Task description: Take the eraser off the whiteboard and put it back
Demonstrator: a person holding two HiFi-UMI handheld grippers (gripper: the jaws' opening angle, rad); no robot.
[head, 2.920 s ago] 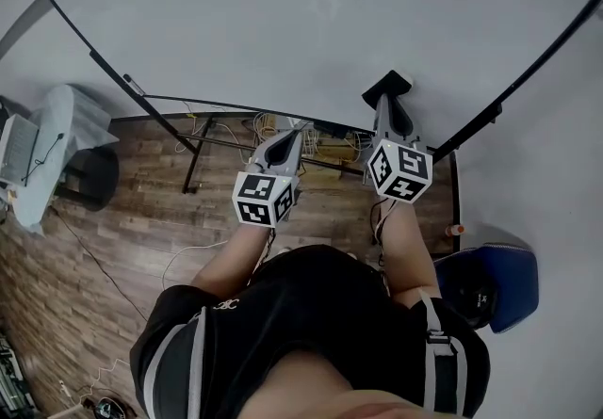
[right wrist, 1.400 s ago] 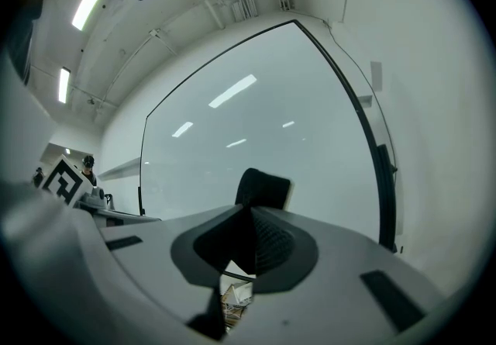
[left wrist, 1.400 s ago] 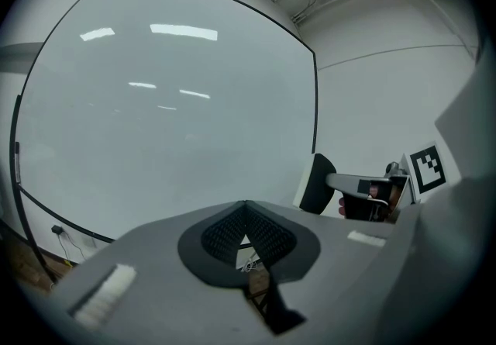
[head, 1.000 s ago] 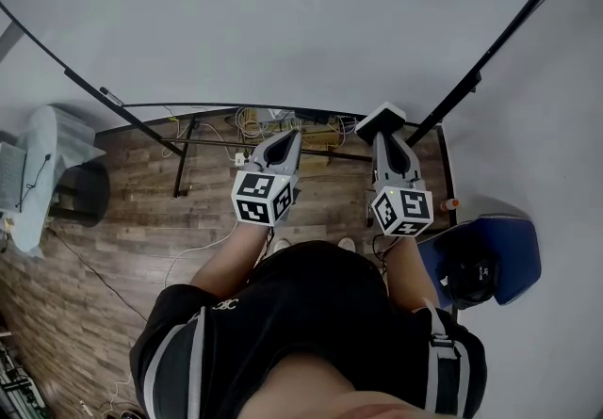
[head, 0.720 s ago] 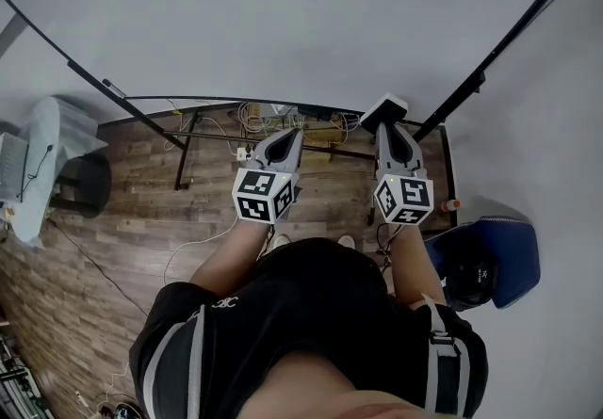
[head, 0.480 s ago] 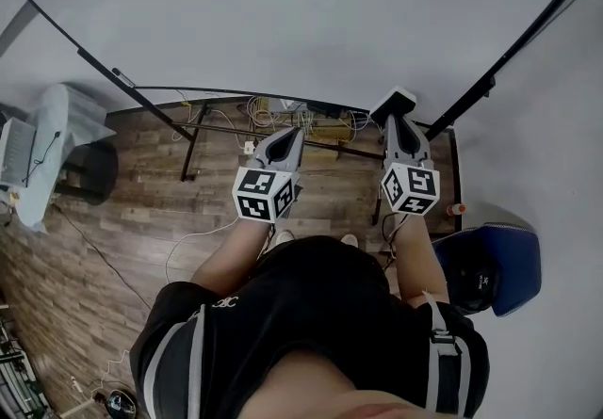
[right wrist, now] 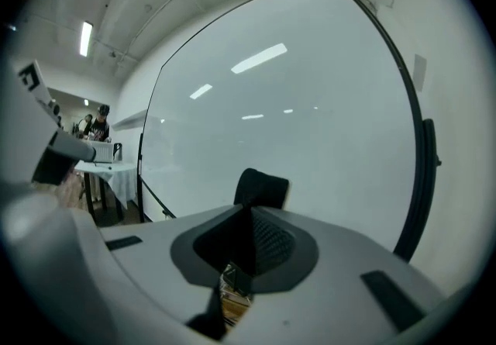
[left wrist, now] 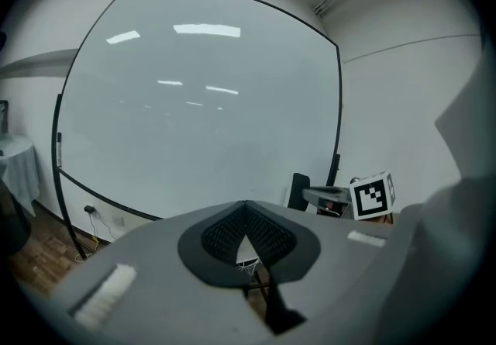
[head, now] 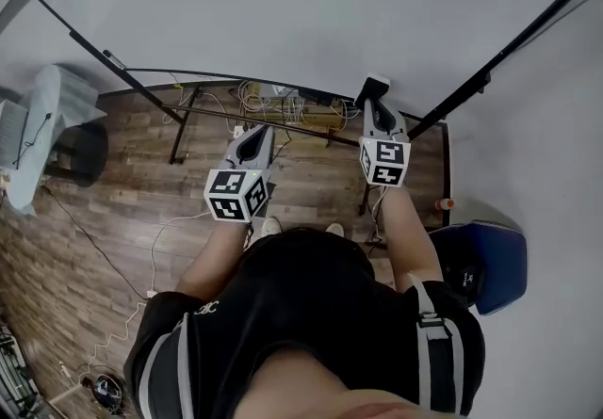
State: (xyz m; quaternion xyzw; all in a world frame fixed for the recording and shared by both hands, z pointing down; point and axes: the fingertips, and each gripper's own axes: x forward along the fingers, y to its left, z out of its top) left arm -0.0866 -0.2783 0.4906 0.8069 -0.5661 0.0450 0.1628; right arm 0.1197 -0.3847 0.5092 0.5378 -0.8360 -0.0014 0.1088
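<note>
The whiteboard (head: 301,3) fills the top of the head view. My right gripper (head: 373,106) points at its lower right part and is shut on the eraser (head: 374,86), a black block with a white back. In the right gripper view the eraser (right wrist: 261,184) sticks up from between the closed jaws, in front of the board (right wrist: 294,119). Whether it touches the board I cannot tell. My left gripper (head: 252,136) hangs to the left, farther from the board, shut and holding nothing. From the left gripper view, the right gripper's marker cube (left wrist: 372,194) and the eraser (left wrist: 298,191) show by the board's right frame.
Black stand bars (head: 264,120) and a tangle of cables (head: 283,106) lie under the board on the wooden floor. A cloth-covered table (head: 47,116) stands at the left. A blue chair (head: 485,266) and a small orange object (head: 443,204) are at the right.
The right gripper has carried the eraser back up the picture toward the board's bottom edge, after holding it away a second ago. The left gripper has drifted left and lower in the picture.
</note>
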